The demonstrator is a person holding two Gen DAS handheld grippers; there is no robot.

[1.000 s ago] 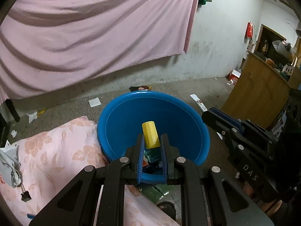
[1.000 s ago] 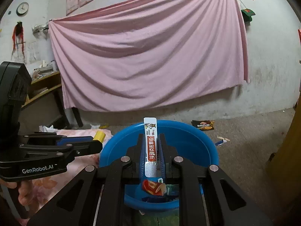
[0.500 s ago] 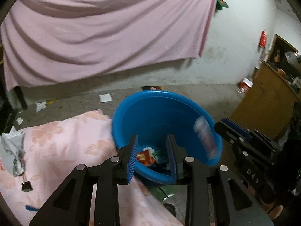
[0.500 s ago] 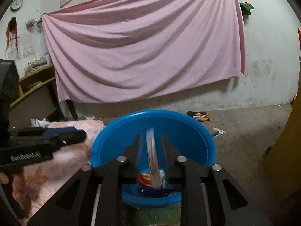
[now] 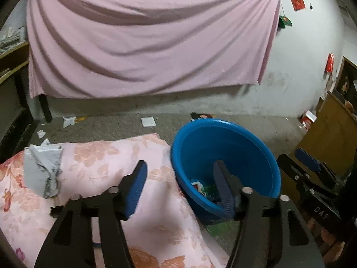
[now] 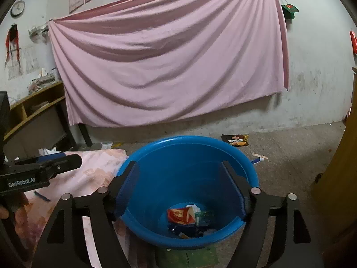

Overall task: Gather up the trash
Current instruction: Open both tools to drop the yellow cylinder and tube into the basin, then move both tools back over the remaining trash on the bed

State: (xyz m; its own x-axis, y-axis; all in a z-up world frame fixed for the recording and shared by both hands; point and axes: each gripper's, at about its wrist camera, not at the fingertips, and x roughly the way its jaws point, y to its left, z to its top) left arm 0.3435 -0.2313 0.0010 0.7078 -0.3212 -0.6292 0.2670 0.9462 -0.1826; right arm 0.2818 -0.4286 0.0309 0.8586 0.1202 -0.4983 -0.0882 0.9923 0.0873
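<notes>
Opening wide with nothing between its jaws, the right tool [image 6: 179, 185] hangs above the blue basin [image 6: 250, 167]; wrappers [image 6: 189, 217] lie inside. Left tool [image 5: 180, 185], also opening, straddles the basin's rim beside floral bedding [image 5: 96, 156].

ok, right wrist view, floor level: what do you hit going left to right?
Left gripper → floral blanket → blue basin with wrappers inside → dark snack packet on the floor → wooden cabinet edge.
</notes>
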